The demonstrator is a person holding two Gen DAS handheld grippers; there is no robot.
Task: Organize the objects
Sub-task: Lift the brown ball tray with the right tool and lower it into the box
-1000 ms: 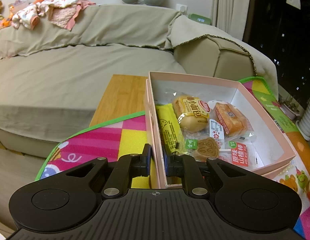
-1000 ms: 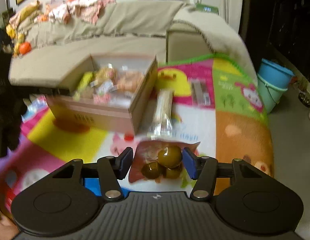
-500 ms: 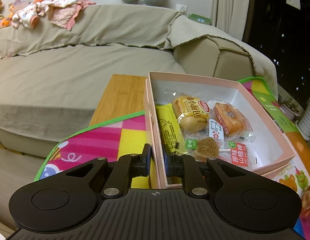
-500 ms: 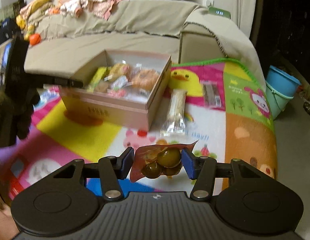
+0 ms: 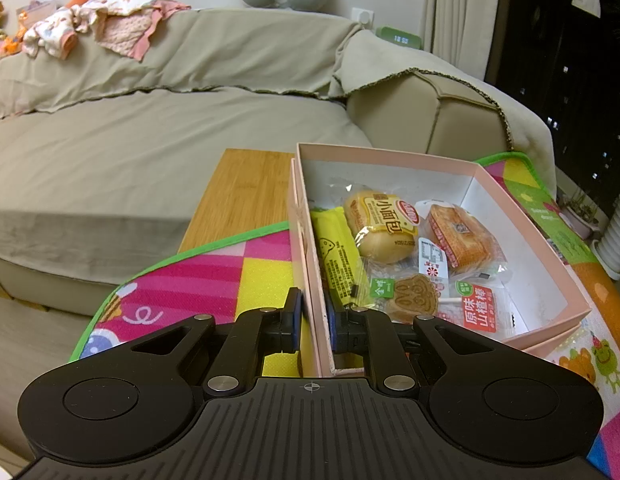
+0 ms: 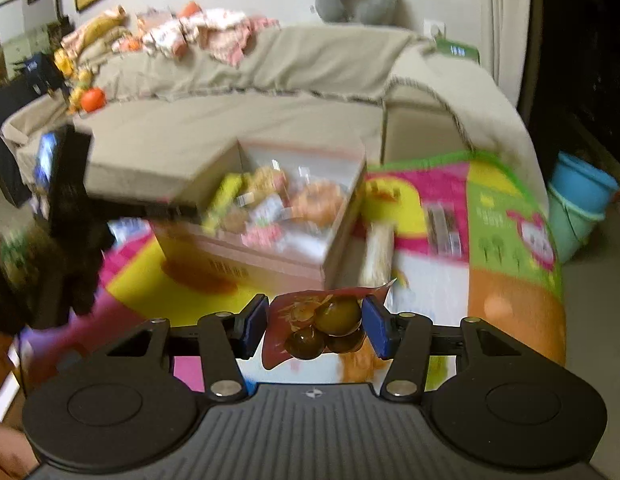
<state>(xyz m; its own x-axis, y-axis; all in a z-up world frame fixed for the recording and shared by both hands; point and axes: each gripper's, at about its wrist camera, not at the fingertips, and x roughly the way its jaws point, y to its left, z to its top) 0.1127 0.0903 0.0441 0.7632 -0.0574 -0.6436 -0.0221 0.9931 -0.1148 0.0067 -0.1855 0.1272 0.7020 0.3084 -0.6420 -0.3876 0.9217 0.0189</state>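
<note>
So my left hand-held gripper (image 5: pixel 313 322) is pinching the near-left wall of the open pink cardboard box (image 5: pixel 529 232), one blue pad outside and one inside. The box sits on the colourful patchwork play mat (image 5: pixel 214 280), which covers a light wooden tabletop (image 5: pixel 246 188) that sticks out just past the box's far-left corner.

Inside the box: a long yellow snack packet (image 5: pixel 335 256) lies along the left wall, a small bread roll in a yellow wrapper (image 5: pixel 379 226) is right next to it, an orange-wrapped cake (image 5: pixel 459 236) is further right, and a round brown cookie on a stick (image 5: pixel 415 298) sits at the near end beside a red-and-white hawthorn stick packet (image 5: pixel 479 310).

My right hand-held gripper (image 6: pixel 315 326) is clamped on a red pouch of green olives (image 6: pixel 321 326), held up in the air on the near side of the box (image 6: pixel 270 256). That view is blurry. To the right of the box, a long clear-wrapped snack bar (image 6: pixel 379 248) lies on the mat (image 6: pixel 509 272), and a darker small packet (image 6: pixel 443 228) is beyond it.
</note>
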